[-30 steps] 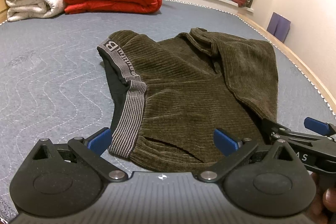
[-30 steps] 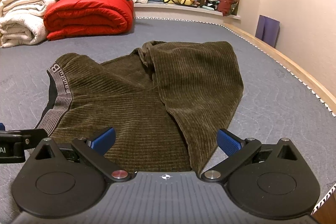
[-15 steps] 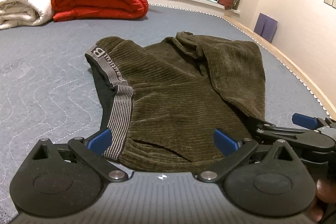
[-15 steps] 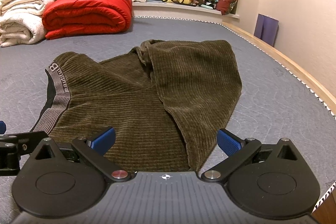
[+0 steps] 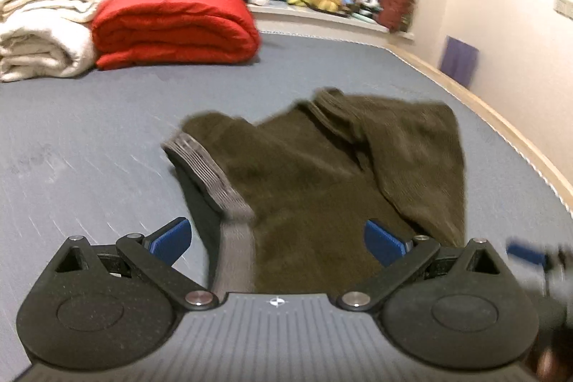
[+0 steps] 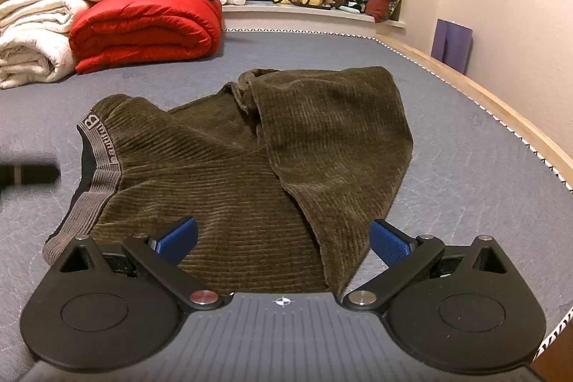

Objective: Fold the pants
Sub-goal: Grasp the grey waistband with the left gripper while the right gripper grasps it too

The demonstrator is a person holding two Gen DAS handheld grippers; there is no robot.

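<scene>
Left hand-held gripper (image 5: 275,240) jaws wide apart, empty, hovering over waistband end of pants (image 5: 322,174); right hand-held gripper (image 6: 283,240) also spread wide, holding nothing, above near hem. Olive corduroy pants lie partly folded on grey bed (image 6: 447,167), red quilt (image 6: 143,27) far behind

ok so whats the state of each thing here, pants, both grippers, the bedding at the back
pants: lying on the bed, partly folded, one leg laid over the body, waistband on the left
left gripper: open, fingers empty, above the pants' near edge
right gripper: open, fingers empty
red duvet: folded
white blankets: folded, stacked
</scene>
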